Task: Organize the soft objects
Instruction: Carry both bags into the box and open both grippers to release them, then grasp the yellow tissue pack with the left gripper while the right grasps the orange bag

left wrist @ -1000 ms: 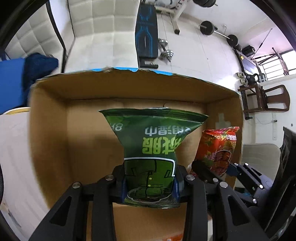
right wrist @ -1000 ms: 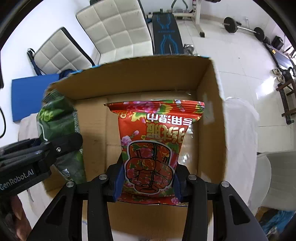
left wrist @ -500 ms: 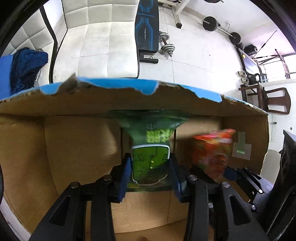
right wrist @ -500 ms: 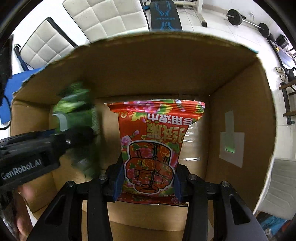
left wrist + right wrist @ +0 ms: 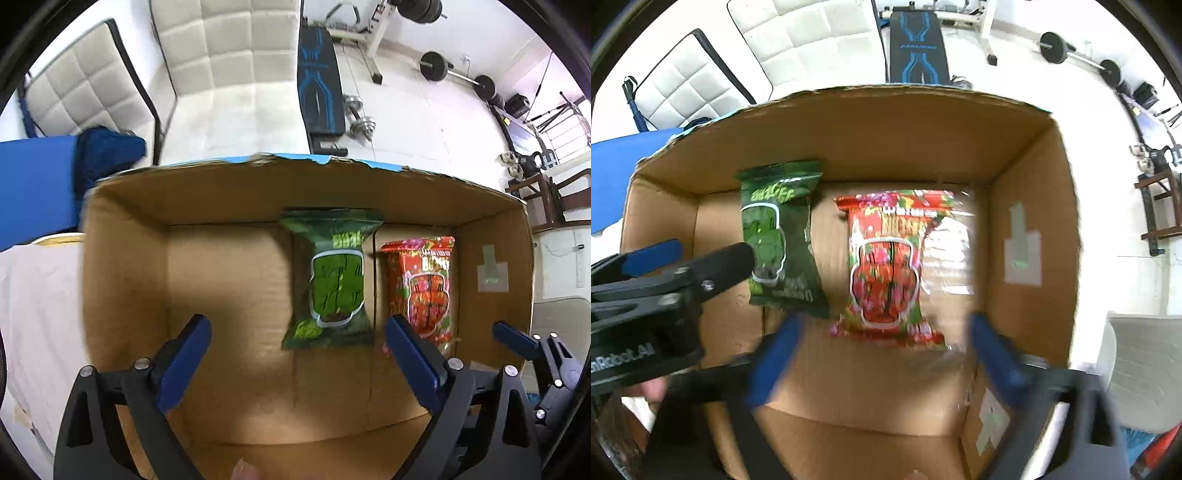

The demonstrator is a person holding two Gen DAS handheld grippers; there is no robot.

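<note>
Beside box [image 5: 1034,258]: white cushion [image 5: 1145,369].

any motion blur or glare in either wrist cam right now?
Right wrist view: heavy motion blur on the right gripper and red packet, plus glare on clear film beside it. Left wrist view: sharper; slight smear on the green packet; left gripper crisp; fisheye bends the box walls.

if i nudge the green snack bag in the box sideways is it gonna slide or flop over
Probably slide: the green snack bag lies flat on the smooth floor of the cardboard box. Its glossy, puffed film suggests it is light and slippery. Its crimped ends may crumple, and it could soon bump the red snack bag beside it.
</note>
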